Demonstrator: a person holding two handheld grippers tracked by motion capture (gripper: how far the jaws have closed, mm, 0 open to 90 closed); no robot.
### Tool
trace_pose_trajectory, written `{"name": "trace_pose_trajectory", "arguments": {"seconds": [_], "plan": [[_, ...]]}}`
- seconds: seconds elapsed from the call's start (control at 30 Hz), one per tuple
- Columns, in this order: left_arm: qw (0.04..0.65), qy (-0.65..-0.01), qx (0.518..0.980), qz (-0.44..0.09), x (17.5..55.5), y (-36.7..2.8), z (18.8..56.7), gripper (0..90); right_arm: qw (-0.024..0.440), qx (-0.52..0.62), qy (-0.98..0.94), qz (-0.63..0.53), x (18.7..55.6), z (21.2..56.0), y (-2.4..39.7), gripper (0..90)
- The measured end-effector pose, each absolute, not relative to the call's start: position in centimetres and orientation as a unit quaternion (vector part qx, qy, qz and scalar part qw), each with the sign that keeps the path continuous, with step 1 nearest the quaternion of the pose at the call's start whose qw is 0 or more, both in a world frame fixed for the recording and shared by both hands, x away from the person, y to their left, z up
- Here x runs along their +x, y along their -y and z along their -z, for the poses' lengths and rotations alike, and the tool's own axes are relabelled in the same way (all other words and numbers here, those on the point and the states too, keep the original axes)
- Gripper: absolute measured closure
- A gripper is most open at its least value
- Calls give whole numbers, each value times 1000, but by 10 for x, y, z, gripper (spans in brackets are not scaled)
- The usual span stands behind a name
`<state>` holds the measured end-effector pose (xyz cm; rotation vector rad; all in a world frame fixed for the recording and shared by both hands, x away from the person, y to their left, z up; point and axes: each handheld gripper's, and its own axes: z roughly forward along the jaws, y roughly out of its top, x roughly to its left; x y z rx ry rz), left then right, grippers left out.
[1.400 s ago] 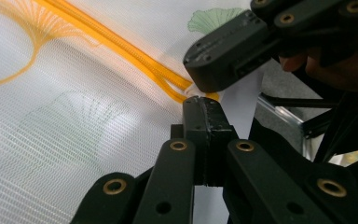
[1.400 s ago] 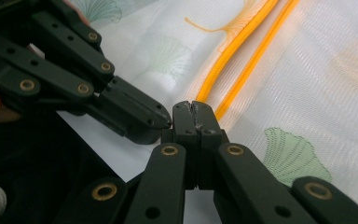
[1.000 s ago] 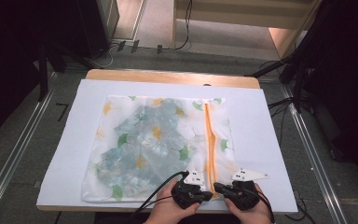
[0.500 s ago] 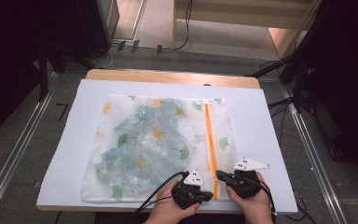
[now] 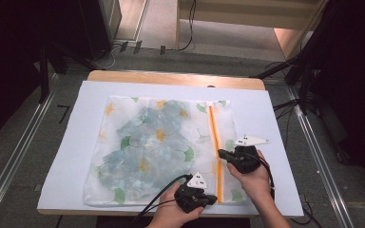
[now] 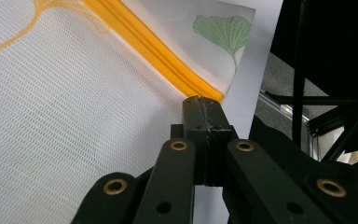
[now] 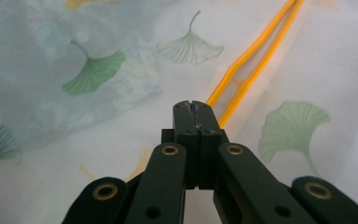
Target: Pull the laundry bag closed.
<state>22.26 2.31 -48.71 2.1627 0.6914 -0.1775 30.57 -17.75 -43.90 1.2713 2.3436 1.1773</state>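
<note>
The right hand-held gripper (image 5: 224, 154) has slid up the orange zipper (image 5: 213, 137), jaws pressed together.

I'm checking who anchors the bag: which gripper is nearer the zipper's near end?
Left. The left gripper sits at the near end of the orange zipper, at the mesh bag's front edge. The right gripper is farther up the zipper, near its middle.

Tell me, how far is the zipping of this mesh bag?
Done: clothing is inside the mesh bag, and the orange zipper looks joined near the person. In hand: left tool shut at its near end, right tool shut where the tracks meet. Left: the open stretch ahead.
</note>
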Motion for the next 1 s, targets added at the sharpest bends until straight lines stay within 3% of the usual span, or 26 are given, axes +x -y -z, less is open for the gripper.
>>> {"name": "trace_pose_trajectory", "arguments": {"seconds": [1.0], "plan": [[421,-275,862,67,222,-23,488,900,135,465,-783,-390,415,421,155,900]]}}
